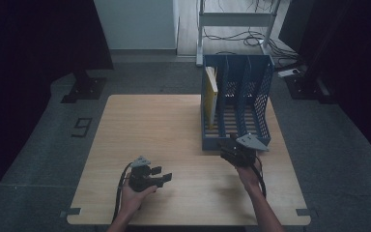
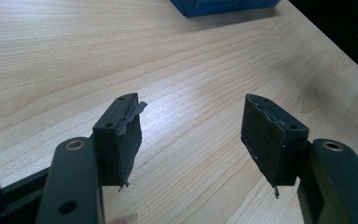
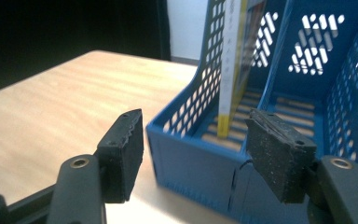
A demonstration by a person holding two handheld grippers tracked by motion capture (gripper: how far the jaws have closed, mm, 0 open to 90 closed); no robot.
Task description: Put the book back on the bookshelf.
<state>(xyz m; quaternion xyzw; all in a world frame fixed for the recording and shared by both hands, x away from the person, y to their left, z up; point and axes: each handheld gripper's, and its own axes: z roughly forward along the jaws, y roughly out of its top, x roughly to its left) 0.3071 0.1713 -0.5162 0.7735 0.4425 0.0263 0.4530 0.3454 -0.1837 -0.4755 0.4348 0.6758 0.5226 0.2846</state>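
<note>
Approach step. Right claw (image 1: 228,151) open, empty, at front lip of blue file rack (image 1: 236,104) near surface's right edge; yellow book (image 3: 230,70) upright in leftmost slot. Left claw (image 1: 160,175) open, idle near front edge. Next: reach in, close on book spine.

Wooden table (image 1: 174,140): light grain, rounded corners | grey carpeted floor (image 1: 38,145) all round | metal frame stand (image 1: 236,21) behind, loose cables (image 1: 251,38) at its feet | black base plate (image 1: 83,89) left of table
</note>
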